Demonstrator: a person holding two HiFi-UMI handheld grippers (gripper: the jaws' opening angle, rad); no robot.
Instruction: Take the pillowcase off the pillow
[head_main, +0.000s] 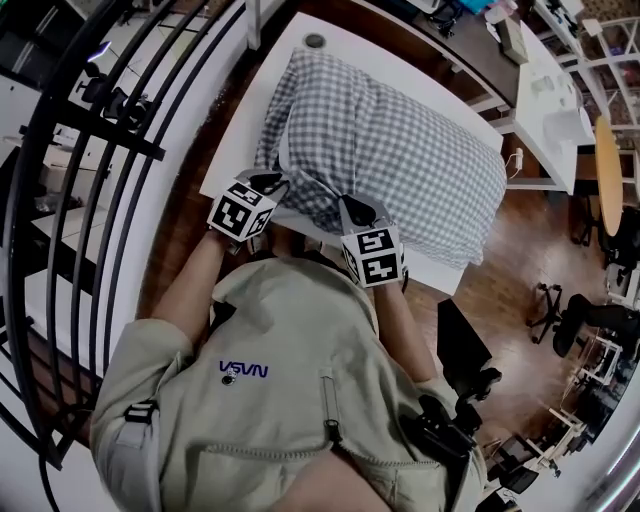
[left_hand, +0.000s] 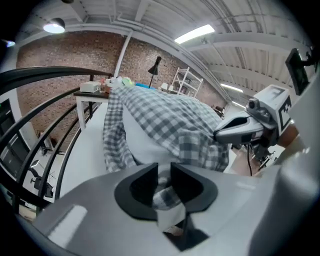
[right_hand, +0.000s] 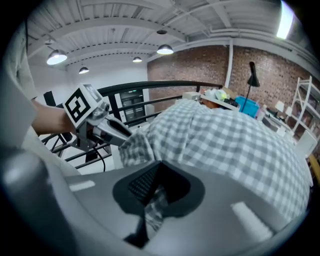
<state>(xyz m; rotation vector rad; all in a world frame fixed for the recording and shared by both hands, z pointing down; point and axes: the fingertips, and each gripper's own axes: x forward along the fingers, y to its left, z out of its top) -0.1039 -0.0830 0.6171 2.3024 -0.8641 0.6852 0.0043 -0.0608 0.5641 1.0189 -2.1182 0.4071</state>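
Checked pillowcase (head_main: 400, 150) on pillow (left_hand: 142, 145), white tabletop (head_main: 235, 140) | left claw (left_hand: 164, 170) slightly parted, cloth between | right claw (right_hand: 160, 167) clamped on pillowcase edge

White table (head_main: 243, 122), pillow (left_hand: 145, 146) in checked pillowcase (head_main: 400, 150) lying on it

A fold of the checked pillowcase (left_hand: 170, 122) lies between the left gripper (left_hand: 164, 174)'s slightly parted fingers (left_hand: 144, 184).
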